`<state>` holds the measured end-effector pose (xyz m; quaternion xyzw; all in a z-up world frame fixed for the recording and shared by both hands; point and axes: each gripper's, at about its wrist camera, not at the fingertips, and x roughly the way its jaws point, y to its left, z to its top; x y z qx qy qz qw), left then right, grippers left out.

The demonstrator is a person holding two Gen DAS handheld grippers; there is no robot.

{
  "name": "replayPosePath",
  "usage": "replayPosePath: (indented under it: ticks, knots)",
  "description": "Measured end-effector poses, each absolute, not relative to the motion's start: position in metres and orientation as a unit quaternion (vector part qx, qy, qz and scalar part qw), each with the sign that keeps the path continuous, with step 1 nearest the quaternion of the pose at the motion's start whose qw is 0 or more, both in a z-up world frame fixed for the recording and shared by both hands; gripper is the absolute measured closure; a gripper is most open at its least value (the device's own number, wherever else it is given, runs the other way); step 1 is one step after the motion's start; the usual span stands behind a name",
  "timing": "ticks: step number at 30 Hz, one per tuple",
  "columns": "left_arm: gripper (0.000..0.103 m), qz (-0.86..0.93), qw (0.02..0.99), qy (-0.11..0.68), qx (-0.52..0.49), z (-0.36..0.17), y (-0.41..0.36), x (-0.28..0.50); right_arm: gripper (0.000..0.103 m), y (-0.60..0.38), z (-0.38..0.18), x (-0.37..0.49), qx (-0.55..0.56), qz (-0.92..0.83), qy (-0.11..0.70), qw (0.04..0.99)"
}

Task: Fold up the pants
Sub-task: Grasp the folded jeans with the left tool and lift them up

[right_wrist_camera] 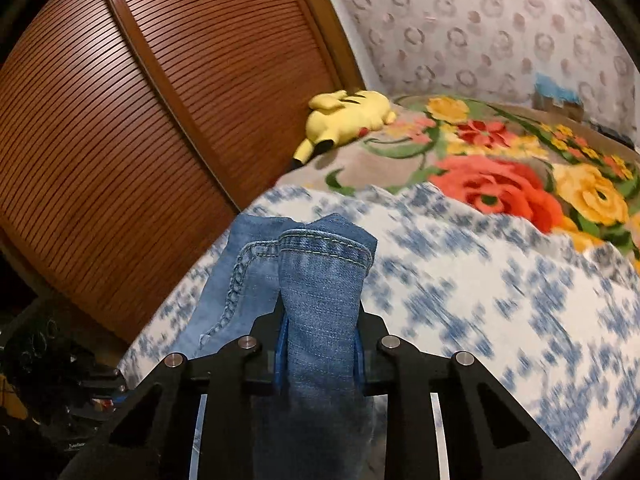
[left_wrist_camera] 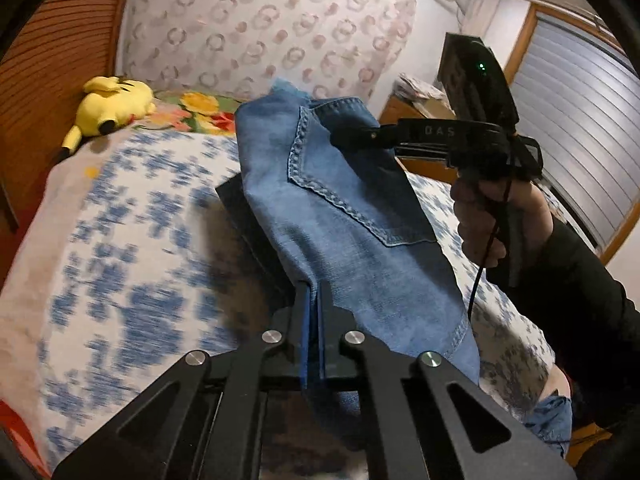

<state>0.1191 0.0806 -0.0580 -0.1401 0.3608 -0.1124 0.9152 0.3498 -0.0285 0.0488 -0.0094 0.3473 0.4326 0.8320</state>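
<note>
The blue denim pants hang stretched in the air above the bed, back pocket stitching showing. My left gripper is shut on one edge of the denim. My right gripper, seen in the left wrist view held by a hand, is shut on the far upper edge of the pants. In the right wrist view the right gripper is shut on a bunched, hemmed fold of the pants, which drape down over and below the fingers.
The bed has a white and blue patterned sheet and a floral blanket at its far end. A yellow plush toy lies by the slatted wooden headboard. A wooden desk stands at right.
</note>
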Motion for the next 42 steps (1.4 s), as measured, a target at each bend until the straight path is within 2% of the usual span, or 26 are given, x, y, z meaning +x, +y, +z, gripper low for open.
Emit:
replayPosePath:
  ticks: [15,24,27,32,33,40,42]
  knots:
    - [0.099,-0.022,0.928,0.345,-0.135,-0.054,0.190,0.141,0.078,0.087,0.031,0.400,0.015,0.442,0.346,0.828]
    - [0.099,-0.003,0.933,0.349,-0.086,-0.041,0.223,0.201,0.078,0.104,0.016,0.446,0.047,0.395,0.348,0.849]
    - [0.099,-0.007,0.930,0.360,-0.078,-0.050,0.225,0.210,0.074,0.102,0.003,0.454,0.031,0.380,0.362,0.851]
    - [0.099,0.005,0.925,0.370,-0.084,-0.062,0.227,0.202,0.057,0.105,-0.005,0.458,-0.046,0.357,0.347,0.866]
    - [0.099,0.006,0.924,0.372,-0.086,-0.063,0.226,0.200,0.056,0.107,-0.003,0.457,-0.057,0.353,0.341,0.869]
    - [0.099,0.017,0.920,0.381,-0.086,-0.074,0.225,0.196,0.056,0.108,0.018,0.438,-0.092,0.368,0.272,0.884]
    - [0.099,0.018,0.920,0.382,-0.090,-0.074,0.225,0.195,0.066,0.112,0.007,0.435,-0.100,0.384,0.270,0.877]
